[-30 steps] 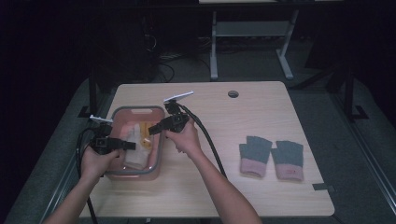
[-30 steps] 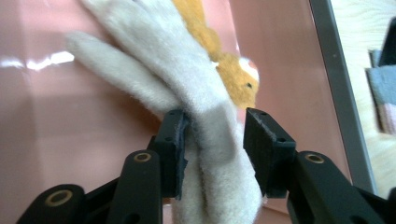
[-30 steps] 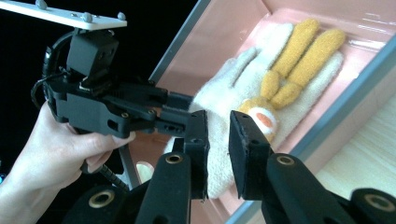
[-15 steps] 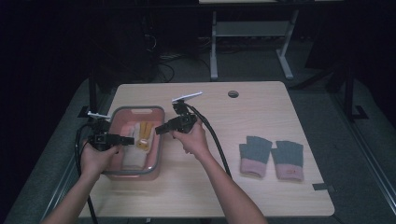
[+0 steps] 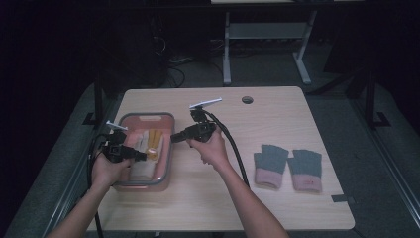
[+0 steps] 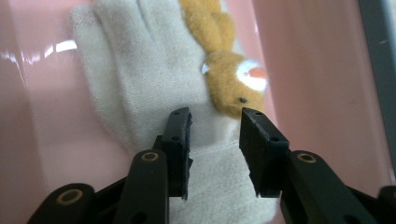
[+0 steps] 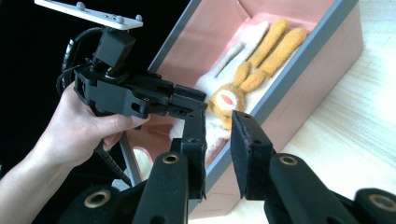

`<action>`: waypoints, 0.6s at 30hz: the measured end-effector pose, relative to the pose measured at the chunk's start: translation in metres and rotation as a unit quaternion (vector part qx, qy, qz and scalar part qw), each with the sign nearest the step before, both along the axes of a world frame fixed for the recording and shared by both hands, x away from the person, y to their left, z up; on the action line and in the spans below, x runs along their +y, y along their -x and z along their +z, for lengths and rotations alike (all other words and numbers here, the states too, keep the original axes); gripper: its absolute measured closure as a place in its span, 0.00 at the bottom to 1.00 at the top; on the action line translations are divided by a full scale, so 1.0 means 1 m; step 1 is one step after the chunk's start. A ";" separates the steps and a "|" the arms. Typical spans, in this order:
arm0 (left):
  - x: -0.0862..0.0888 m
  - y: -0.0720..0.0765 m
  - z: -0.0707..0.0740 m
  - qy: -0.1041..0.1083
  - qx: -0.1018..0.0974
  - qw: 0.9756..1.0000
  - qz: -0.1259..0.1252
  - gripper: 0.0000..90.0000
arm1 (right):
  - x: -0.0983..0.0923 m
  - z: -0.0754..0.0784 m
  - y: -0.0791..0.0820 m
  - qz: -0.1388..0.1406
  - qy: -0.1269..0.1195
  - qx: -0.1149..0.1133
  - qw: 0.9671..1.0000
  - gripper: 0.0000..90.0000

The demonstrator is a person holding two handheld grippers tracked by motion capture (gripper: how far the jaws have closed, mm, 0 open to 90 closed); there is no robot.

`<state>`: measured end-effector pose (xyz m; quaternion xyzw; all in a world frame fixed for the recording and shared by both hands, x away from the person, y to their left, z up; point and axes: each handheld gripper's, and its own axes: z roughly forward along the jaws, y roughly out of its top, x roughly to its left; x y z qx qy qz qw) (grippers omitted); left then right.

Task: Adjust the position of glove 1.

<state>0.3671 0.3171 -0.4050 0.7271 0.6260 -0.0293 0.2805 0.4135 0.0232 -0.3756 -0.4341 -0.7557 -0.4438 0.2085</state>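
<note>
A pink bin (image 5: 148, 116) with a grey rim stands on the left of the table. In it lie a cream glove (image 6: 140, 84) and an orange plush bunny (image 6: 233, 79) side by side. My left gripper (image 6: 215, 116) hangs just over the cream glove's cuff. Its jaws have just been closing, but they stand apart with nothing pinched between them. From the high view the left gripper (image 5: 143, 157) points right over the bin. My right gripper (image 7: 217, 116) is open and empty above the bin's right rim (image 7: 299, 65), facing the left gripper (image 7: 196, 105).
Two grey gloves with pink cuffs (image 5: 270, 166) (image 5: 304, 171) lie flat on the right side of the wooden table (image 5: 213, 198). A round cable hole (image 5: 247, 99) sits near the far edge. Black cables trail from both grippers.
My right gripper has drawn back to the right, from over the bin's middle to its right rim. The left hand has hardly moved.
</note>
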 end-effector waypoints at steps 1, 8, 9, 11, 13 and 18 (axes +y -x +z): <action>0.001 0.001 0.001 0.004 -0.004 1.000 0.002 0.70 | -0.001 0.000 0.000 0.000 -0.001 0.000 1.000 0.83; 0.002 0.003 0.016 0.033 -0.034 0.999 -0.003 0.68 | -0.011 0.002 0.002 -0.004 0.003 -0.003 1.000 0.81; 0.002 0.004 0.018 0.039 -0.037 0.999 -0.004 0.67 | -0.013 0.002 0.003 -0.005 0.003 -0.003 1.000 0.80; 0.000 0.004 0.022 0.047 -0.047 0.998 -0.004 0.66 | -0.017 0.003 0.003 -0.008 0.003 -0.003 1.000 0.80; -0.002 0.005 0.024 0.053 -0.052 0.997 -0.007 0.65 | -0.020 0.004 0.003 -0.010 0.005 -0.005 1.000 0.79; -0.011 0.007 0.030 0.065 -0.065 0.996 -0.022 0.62 | -0.030 0.004 0.004 -0.013 0.004 -0.008 1.000 0.76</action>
